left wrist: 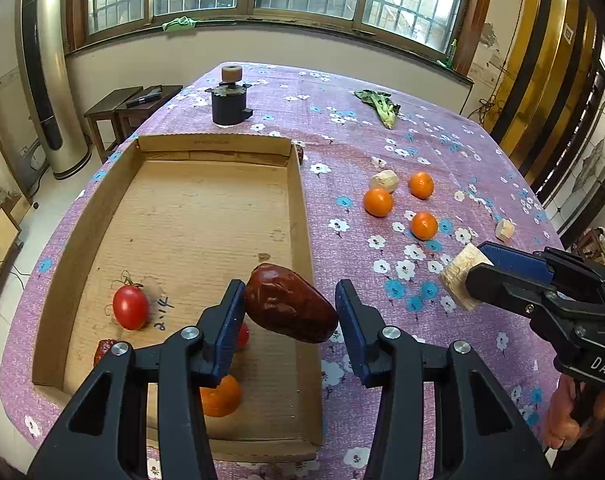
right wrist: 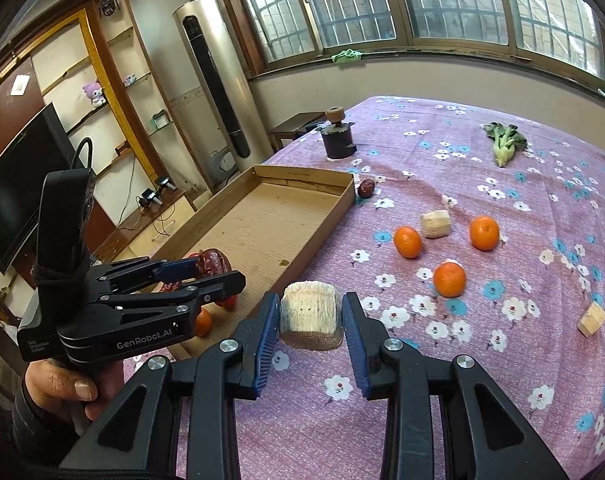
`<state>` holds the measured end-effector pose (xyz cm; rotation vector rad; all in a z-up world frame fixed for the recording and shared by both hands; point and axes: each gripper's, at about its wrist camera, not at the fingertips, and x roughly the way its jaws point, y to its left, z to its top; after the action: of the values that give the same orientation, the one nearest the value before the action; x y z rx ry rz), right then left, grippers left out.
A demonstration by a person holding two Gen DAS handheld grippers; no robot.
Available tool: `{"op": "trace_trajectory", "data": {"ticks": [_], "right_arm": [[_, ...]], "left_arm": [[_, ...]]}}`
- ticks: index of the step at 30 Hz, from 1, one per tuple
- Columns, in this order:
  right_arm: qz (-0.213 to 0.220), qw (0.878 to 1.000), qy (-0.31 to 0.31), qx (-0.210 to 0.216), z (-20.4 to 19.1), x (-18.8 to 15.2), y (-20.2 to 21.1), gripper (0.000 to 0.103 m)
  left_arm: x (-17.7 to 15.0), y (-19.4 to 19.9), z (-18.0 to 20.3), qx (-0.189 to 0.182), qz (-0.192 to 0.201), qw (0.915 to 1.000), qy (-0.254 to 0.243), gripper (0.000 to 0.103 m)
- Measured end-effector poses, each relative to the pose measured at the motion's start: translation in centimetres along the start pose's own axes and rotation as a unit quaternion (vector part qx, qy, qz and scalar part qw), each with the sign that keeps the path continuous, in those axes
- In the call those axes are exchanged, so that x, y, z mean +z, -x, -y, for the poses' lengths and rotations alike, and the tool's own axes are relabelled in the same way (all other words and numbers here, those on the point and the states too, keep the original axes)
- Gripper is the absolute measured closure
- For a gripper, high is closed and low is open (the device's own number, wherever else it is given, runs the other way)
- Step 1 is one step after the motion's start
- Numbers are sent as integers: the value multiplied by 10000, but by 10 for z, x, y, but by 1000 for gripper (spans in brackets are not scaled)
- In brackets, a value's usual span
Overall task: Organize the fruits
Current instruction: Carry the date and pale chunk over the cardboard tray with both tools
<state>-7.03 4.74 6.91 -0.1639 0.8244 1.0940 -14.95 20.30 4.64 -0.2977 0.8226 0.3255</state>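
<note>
Left gripper [left wrist: 290,312], lower centre, clamps a red date [left wrist: 290,304] above the cardboard tray [left wrist: 302,216], which bears handwritten "2.14". Right gripper [right wrist: 310,316], marked "DAS", grips a pale cut chunk [right wrist: 309,314]. Left body reads "GenRobot.AI". Three oranges [left wrist: 378,202] lie right of the tray.

Black tool [left wrist: 290,304], blue pads, silver screws

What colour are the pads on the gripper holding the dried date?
Blue pads, on the left gripper clamping the dried date; clearest in the left wrist view.
</note>
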Motion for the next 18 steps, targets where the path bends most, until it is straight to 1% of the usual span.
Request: {"op": "trace_trajectory", "data": {"ticks": [18], "right_arm": [[-93, 9997, 158, 175, -19, 10, -18, 70]], "left_arm": [[4, -2, -24, 139, 11, 9998, 149, 59]]}}
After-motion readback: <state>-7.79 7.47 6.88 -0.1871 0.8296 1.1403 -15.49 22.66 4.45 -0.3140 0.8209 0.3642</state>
